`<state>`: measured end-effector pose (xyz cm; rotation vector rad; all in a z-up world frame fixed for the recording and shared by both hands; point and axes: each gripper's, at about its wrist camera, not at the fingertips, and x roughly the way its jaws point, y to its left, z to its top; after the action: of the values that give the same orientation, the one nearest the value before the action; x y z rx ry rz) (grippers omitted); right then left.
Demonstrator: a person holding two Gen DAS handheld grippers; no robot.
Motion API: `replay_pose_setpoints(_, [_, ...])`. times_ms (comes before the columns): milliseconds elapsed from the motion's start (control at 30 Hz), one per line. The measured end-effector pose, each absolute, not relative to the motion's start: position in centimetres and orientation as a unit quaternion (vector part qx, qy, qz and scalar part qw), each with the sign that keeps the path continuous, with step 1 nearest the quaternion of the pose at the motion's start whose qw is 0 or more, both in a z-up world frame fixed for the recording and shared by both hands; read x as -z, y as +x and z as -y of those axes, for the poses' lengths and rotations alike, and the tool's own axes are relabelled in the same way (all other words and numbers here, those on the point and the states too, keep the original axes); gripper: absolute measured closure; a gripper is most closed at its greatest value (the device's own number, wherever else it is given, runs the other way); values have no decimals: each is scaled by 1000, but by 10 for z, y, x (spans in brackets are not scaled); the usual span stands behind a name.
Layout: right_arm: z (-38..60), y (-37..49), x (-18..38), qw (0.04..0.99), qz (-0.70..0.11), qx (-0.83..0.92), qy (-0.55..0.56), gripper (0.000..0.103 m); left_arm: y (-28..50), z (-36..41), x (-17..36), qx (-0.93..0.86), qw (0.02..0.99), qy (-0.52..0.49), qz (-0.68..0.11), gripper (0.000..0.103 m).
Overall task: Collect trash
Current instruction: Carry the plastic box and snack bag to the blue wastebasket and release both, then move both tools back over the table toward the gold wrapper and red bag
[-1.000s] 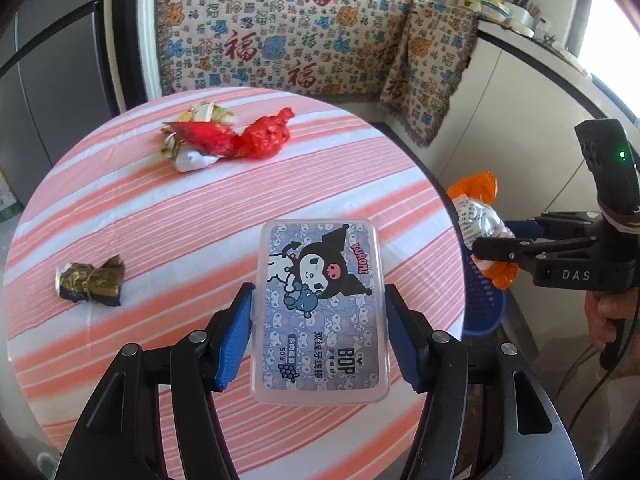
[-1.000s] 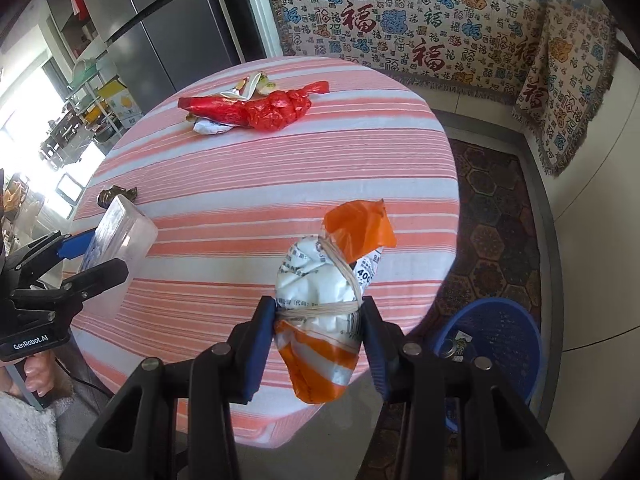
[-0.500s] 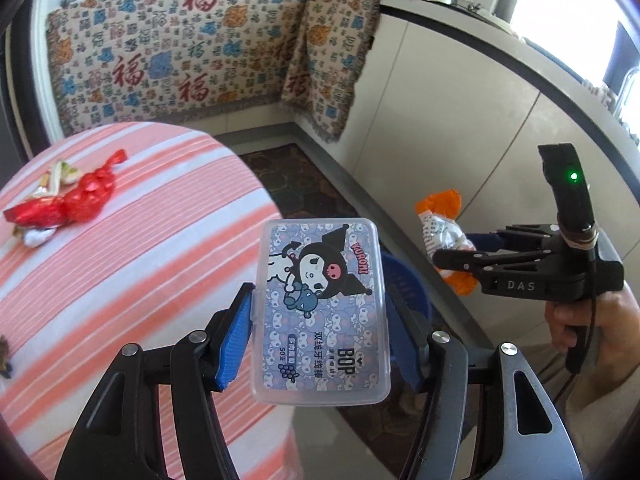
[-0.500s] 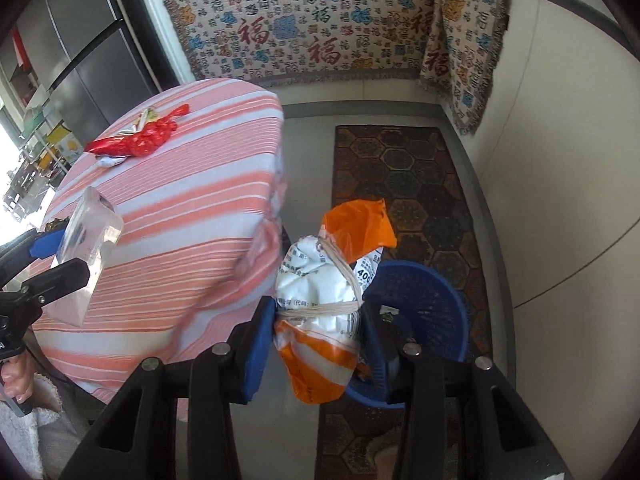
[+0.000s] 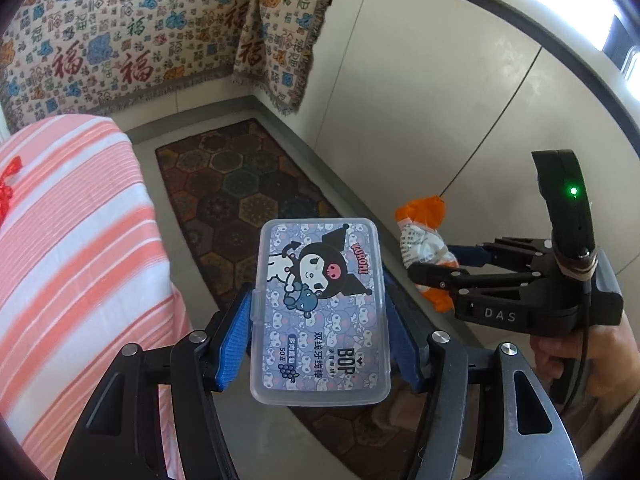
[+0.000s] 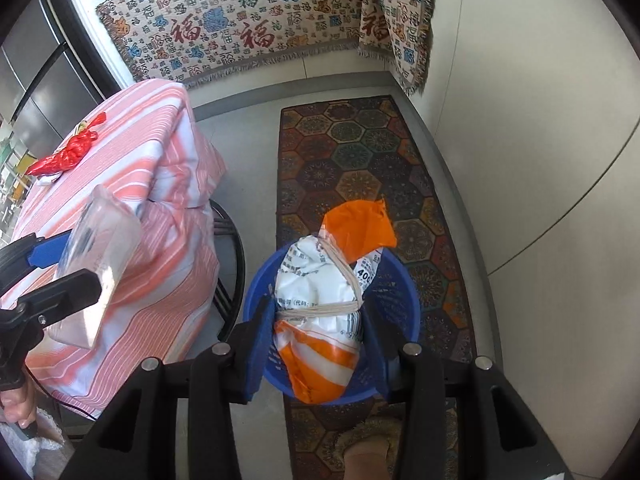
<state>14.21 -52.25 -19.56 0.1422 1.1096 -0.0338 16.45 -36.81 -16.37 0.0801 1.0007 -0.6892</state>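
My left gripper [image 5: 318, 316] is shut on a clear plastic floss-pick box [image 5: 320, 312] with a cartoon label, held in the air past the table's edge; the box also shows in the right wrist view [image 6: 96, 256]. My right gripper [image 6: 318, 320] is shut on a crumpled orange-and-white snack bag [image 6: 324, 292], held directly over the blue trash basket [image 6: 394, 280] on the floor. The bag also shows in the left wrist view [image 5: 426, 248], to the right of the box.
The round table with a pink striped cloth [image 6: 132, 184] stands left, with red wrapper trash [image 6: 68, 154] on it. A patterned rug [image 6: 360, 160] lies under the basket. White cabinets [image 5: 440, 100] run along the right. A black stool frame [image 6: 230, 256] stands by the table.
Both grippers have swung right, off the table. The snack bag has moved from over the tabletop to directly above the blue basket. The box has left the tabletop and hangs over the floor.
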Motion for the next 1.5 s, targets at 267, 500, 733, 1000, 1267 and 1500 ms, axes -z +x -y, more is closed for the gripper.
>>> replay_pose_setpoints(267, [549,145,214,843,-530,24,95,60,167,397,189,328,807,50,-488,39])
replay_pose_setpoints(500, [570,150,223,837,-531,29,127,60,171,411,202,334,801,66,-492,39])
replay_pose_setpoints(733, [582,155,232,833,-529,24,158,40,189,422,217,336,790,49,-510,33])
replay_pose_setpoints(1000, [586,150,223,845,-511,40,151,39,190,412,199,336,801,26,-495,20])
replay_pose_setpoints(1267, [568,142,189,882,-455,79,93,39,151,354,171,319,817,52,-477,18])
replay_pose_setpoints(1500, [525,136,166,912,-403,48,55,39,122,248,156,242,855,56,-455,14])
